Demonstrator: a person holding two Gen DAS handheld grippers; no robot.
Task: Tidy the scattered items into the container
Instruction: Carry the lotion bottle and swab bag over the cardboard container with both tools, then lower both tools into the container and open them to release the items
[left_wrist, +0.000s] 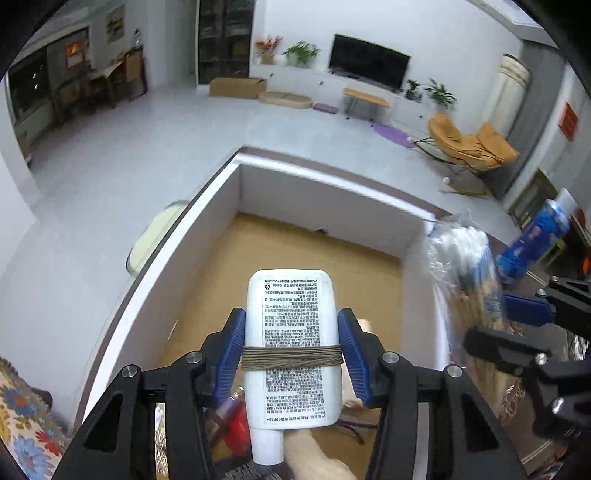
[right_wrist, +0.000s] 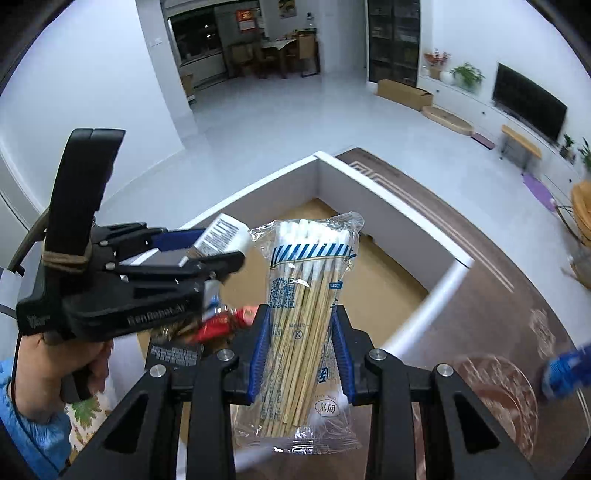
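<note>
Left wrist view, left gripper (left_wrist: 291, 349) clamping a white sunscreen bottle (left_wrist: 291, 343) at lower centre above the white box (left_wrist: 207, 236), right gripper (right_wrist: 301, 350) pinching a cotton swab packet (right_wrist: 306, 325).

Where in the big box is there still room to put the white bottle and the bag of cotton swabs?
Almost everywhere: the box shows a bare brown floor between its white walls. The white bottle in the left gripper and the cotton swab bag in the right gripper both hang over it. It's crowded only down at the near edge, by the red tube.
</note>
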